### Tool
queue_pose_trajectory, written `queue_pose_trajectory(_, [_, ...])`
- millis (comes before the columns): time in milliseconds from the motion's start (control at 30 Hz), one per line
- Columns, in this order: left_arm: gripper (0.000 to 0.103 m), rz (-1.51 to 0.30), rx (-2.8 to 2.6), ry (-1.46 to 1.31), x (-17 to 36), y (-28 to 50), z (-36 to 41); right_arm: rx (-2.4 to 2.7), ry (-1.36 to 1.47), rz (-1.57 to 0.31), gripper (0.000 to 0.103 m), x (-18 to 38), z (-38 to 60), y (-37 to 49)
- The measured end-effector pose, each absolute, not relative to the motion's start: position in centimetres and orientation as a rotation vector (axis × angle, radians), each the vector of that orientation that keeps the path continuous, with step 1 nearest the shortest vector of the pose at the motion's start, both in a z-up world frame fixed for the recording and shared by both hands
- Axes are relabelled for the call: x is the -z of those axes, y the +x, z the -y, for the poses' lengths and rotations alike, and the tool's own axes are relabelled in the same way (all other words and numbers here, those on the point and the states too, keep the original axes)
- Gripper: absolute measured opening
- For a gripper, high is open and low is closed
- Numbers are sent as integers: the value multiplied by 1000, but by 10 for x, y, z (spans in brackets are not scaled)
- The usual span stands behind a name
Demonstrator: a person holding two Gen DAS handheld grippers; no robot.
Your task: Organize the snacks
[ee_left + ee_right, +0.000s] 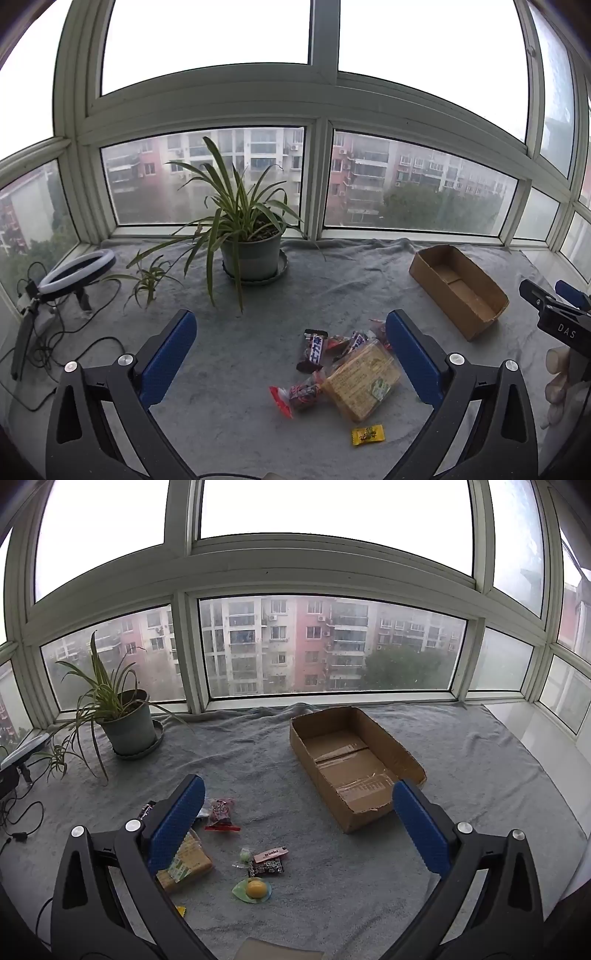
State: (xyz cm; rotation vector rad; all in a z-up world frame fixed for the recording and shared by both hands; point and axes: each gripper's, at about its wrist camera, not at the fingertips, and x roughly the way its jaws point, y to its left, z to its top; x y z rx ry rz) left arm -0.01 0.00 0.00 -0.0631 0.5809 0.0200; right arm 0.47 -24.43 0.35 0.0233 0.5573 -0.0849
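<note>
Snacks lie scattered on a grey cloth (pixel 240 325). In the left wrist view, a clear packet of biscuits (pixel 364 380), a dark chocolate bar (pixel 313 349), a red-wrapped sweet (pixel 295 395) and a small yellow sachet (pixel 367 435) sit between the blue pads of my left gripper (pixel 291 354), which hangs open above them. An empty cardboard box (pixel 354 764) stands beyond my right gripper (pixel 299 819), also open and holding nothing. Below it lie a round yellow sweet (pixel 255 889), a dark wrapped bar (pixel 266 867) and a red packet (pixel 220 812).
A potted plant (pixel 251 236) stands at the back near the window. A ring light (pixel 75 271) and cables (pixel 55 350) occupy the left edge. The right gripper's body and the hand holding it (pixel 559 384) show at the right of the left wrist view.
</note>
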Motion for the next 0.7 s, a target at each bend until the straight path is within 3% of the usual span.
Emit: queue_pose_trajectory(700, [102,-586,-17,-46,6,2,1,82,24,-564,103,1,244,6])
